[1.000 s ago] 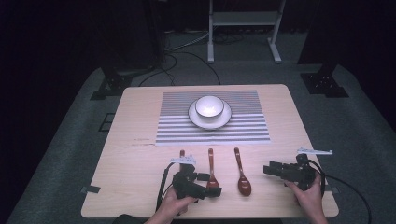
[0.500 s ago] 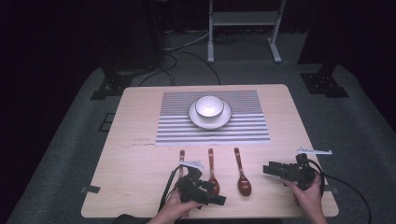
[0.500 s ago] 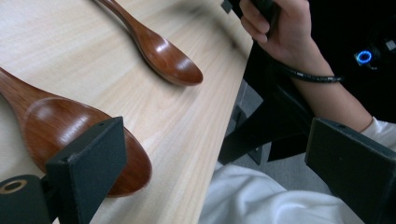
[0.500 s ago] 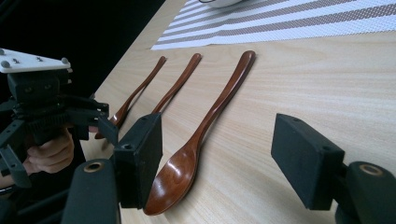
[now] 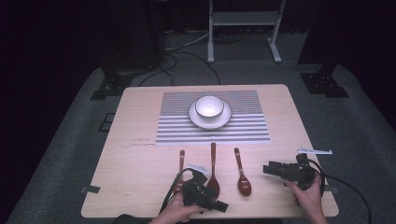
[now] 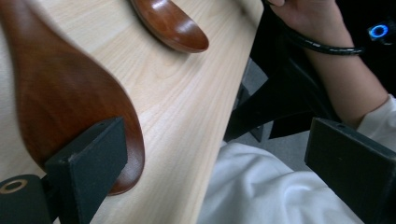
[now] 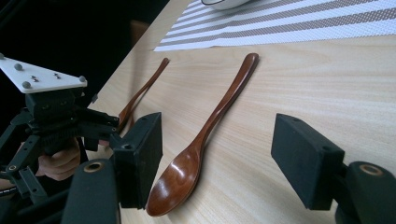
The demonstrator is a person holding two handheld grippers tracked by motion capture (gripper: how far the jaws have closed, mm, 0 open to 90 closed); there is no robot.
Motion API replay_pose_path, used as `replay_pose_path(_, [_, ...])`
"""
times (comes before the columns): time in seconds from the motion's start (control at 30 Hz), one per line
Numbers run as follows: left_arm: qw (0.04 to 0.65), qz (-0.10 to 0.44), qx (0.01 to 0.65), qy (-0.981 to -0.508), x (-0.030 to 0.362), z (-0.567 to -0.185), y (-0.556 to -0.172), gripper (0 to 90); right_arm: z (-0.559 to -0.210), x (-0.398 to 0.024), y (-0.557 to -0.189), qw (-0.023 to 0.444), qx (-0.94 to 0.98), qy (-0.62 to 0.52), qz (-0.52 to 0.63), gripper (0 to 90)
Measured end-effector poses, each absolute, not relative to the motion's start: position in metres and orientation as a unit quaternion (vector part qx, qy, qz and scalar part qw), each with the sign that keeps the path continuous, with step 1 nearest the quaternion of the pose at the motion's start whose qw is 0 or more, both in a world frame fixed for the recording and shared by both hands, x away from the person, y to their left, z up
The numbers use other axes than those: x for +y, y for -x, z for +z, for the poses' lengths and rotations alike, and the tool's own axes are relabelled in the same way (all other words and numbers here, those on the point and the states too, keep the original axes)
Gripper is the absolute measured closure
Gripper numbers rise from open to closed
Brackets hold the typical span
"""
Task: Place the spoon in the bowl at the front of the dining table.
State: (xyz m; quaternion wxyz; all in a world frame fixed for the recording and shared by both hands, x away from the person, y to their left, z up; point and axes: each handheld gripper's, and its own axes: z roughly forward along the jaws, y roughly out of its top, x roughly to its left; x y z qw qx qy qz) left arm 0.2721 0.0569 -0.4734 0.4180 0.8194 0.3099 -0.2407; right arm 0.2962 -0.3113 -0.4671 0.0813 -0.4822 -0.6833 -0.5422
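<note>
Three brown wooden spoons lie side by side near the table's front edge: a left spoon [image 5: 181, 159], a middle spoon [image 5: 213, 163] and a right spoon [image 5: 242, 175]. My left gripper [image 5: 219, 204] [image 6: 219, 144] is open at the front edge, and its jaws point right. The middle spoon's bowl [image 6: 70, 93] sits beside its left jaw, and I cannot tell whether they touch. The right spoon's bowl [image 6: 170, 28] lies farther off. My right gripper [image 5: 268, 168] [image 7: 219, 154] is open, low over the table, facing the right spoon [image 7: 205, 135], with nothing between its fingers.
A white bowl [image 5: 208, 106] on a white plate [image 5: 223, 120] stands on a striped placemat [image 5: 243, 128] at the table's far middle. The table's front edge [image 6: 233, 107] runs just under my left gripper, with a white sleeve below it. Cables trail from both grippers.
My left gripper has slid right and toward the front edge, past the middle spoon's bowl. The right gripper and the spoons have not moved.
</note>
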Motion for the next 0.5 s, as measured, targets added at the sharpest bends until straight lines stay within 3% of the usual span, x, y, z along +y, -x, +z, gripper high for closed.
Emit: replay_pose_path(0.5, [0.425,-0.244,0.312,-0.814,0.058,-0.475,-0.274,4.7,-0.44,-0.294,-0.306,0.067,-0.717,0.458,-0.522,32.6])
